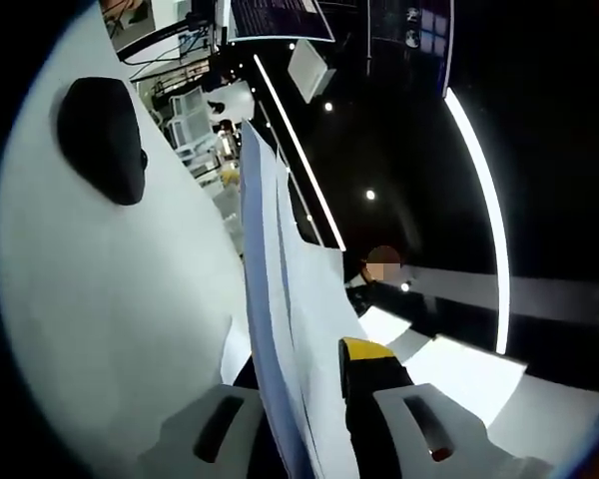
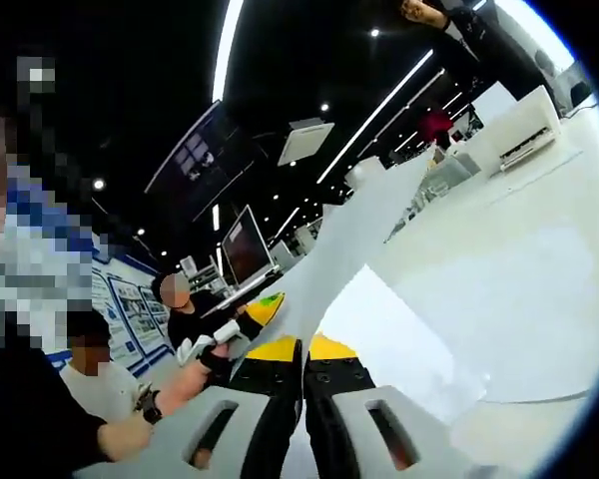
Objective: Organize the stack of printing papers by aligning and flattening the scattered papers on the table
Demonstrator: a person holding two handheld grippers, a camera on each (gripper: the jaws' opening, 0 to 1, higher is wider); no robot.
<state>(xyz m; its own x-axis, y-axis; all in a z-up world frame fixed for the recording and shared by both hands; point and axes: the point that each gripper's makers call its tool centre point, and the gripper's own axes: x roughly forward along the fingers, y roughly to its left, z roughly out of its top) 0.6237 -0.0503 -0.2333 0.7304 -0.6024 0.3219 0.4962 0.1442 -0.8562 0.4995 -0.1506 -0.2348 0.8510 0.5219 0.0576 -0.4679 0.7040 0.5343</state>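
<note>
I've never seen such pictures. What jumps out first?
A stack of white papers stands on edge, rising up the middle of the left gripper view, pinched in the left claw. In the right gripper view, the right claw clamps the papers too, above a white table.

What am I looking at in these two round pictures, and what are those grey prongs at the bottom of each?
No robot here: a person holds a hand-held gripper in each hand, and a fisheye camera rides on each one, looking forward along its jaws. The grey prongs are those jaws.

In the left gripper view, the left gripper has a stack of papers standing edge-on between its jaws, which press on it from both sides. Beside it lies the white table with a dark, mouse-shaped object on it; I cannot tell exactly what that is.

In the right gripper view, the right gripper has its jaws closed on the papers, which rise away from the camera, lifted off the table. Seated people show at the left.
</note>
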